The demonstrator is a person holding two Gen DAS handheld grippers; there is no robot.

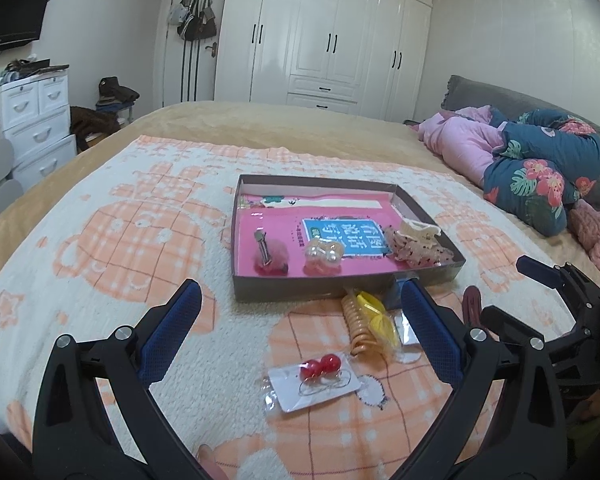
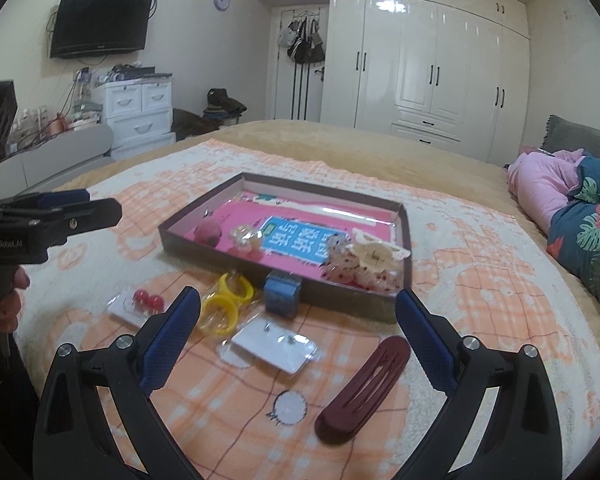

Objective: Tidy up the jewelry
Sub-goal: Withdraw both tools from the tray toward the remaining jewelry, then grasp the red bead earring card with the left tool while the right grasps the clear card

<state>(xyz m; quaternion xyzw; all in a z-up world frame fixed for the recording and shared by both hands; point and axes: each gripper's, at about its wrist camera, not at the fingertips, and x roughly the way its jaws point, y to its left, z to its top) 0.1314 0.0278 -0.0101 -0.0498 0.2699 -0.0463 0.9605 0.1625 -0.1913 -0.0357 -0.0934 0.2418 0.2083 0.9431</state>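
Note:
A shallow dark box point(image 1: 300, 294) point(image 2: 228, 258) with a pink lining lies on the bed; a pink pompom clip point(image 1: 269, 254), a pearl piece point(image 1: 323, 255) and a cream claw clip point(image 2: 374, 256) on a dotted scrunchie rest inside. In front of the box lie red ball earrings on a white card point(image 1: 319, 365) point(image 2: 148, 301), yellow bangles point(image 2: 224, 304) point(image 1: 374, 312), a small blue box point(image 2: 283, 294), a stud earring card point(image 2: 272, 344) and a maroon hair clip point(image 2: 364, 386). My left gripper point(image 1: 300, 332) is open above the red earrings. My right gripper point(image 2: 298, 332) is open over the stud card and maroon clip.
A peach-and-white blanket point(image 1: 120, 248) covers the bed. Bundled pink and floral bedding point(image 1: 532, 164) lies at the right. White wardrobes point(image 2: 432, 60) stand behind, white drawers point(image 2: 140, 112) and a wall television point(image 2: 100, 24) at the left.

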